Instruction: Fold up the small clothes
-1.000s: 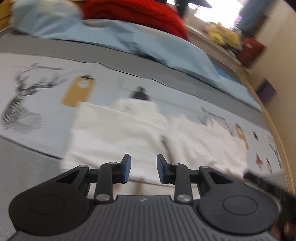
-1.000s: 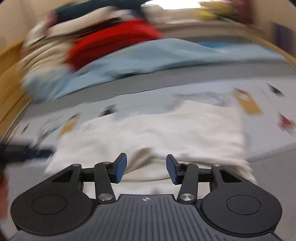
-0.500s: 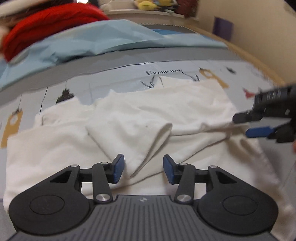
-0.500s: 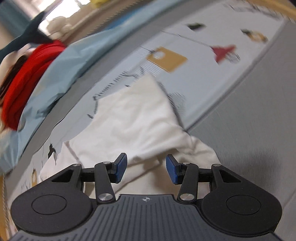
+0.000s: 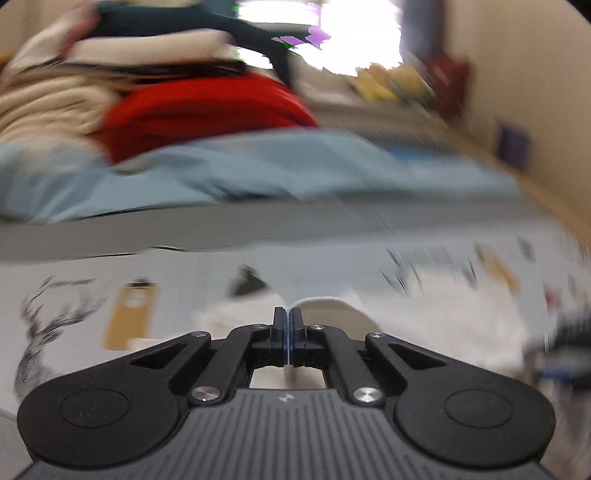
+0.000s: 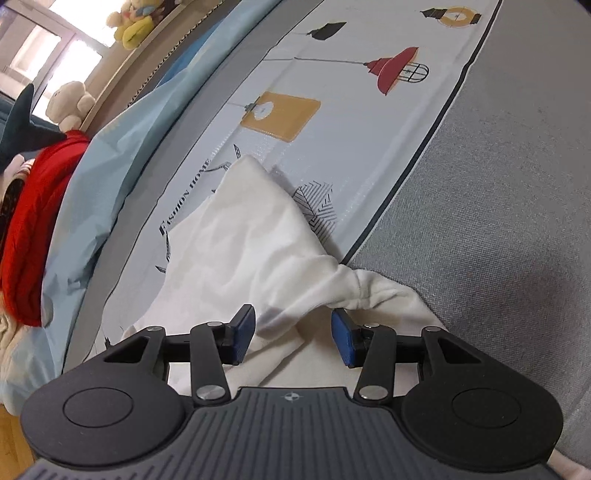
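A small white garment point(image 6: 251, 251) lies crumpled on a printed mat point(image 6: 369, 110). In the right wrist view my right gripper point(image 6: 293, 330) is open, its blue pads on either side of a bunched fold at the garment's near edge. In the blurred left wrist view my left gripper point(image 5: 287, 325) is shut on a fold of the white garment point(image 5: 424, 314), and white cloth shows under and just past the closed pads.
A light blue sheet point(image 5: 258, 173) and a red garment point(image 5: 199, 107) lie beyond the mat, with beige cloth point(image 5: 48, 107) at the left. Grey fabric point(image 6: 498, 221) borders the mat. Plush toys point(image 6: 136, 22) sit on a ledge. The right gripper shows dimly at the left view's right edge point(image 5: 561, 354).
My left gripper has shut on the white garment and its view has swung up toward the pile. My right gripper has stayed open and moved closer to the garment's bunched edge.
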`<state>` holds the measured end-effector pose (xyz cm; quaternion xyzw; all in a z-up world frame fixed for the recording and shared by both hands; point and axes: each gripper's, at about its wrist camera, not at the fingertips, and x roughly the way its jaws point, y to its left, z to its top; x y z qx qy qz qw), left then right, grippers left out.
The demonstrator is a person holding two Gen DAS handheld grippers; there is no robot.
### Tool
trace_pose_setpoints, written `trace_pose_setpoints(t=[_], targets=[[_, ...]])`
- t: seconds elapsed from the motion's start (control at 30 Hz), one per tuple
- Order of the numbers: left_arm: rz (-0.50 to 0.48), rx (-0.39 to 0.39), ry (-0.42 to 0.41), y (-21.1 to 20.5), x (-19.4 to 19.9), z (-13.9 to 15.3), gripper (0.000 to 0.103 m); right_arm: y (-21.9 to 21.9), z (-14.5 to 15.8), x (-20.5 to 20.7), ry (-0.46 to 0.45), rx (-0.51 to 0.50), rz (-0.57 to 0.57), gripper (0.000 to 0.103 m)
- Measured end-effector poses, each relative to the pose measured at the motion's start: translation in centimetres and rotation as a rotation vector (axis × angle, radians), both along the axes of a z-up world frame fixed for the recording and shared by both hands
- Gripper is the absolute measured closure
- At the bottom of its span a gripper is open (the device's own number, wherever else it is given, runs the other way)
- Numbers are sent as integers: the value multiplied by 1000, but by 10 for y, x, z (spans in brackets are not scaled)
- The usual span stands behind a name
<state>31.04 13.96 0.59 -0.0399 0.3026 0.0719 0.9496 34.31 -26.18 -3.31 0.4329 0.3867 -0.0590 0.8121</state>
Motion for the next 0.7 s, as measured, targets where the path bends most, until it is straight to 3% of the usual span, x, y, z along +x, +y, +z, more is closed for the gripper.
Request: trace_pose_setpoints(t=[0.03,0.1,0.17,0.3,0.33,0.37,0.43,0.53,0.6,0.63,0.7], targets=[[42,-40,-23,15,-5,7,103,1,1,0,-3,-14,0,65],[125,-131,-52,50,-13,14,103,5,4,0,-17,-51,21,95],[192,-209,-59,79,-16,15,103,3,7,-3,-38,-74,-2,100],[256,-321,-49,115,-20,13,103,-14,25,-16,-114,-89,-108,102],[270,-343,-21,123,-19,10,103,-18,29,-18,-129,-112,-132,102],[292,-372,69,132,-12,-2,103,-22,32,-19,-133,-130,-149,103],[348,-407,199,143,-11,-22,103,-25,32,-18,-94,-188,-167,103],[302,-403,224,138,-9,-24,102,-24,12,-9,31,-126,-95,103],[183,-452,251,127,-5,-24,86,-17,6,-11,77,-133,-88,100],[139,-466,294,120,-3,-28,71,-12,6,-11,75,-146,-79,100],[139,-437,368,109,-2,-40,70,-6,7,-9,67,-136,-46,100]])
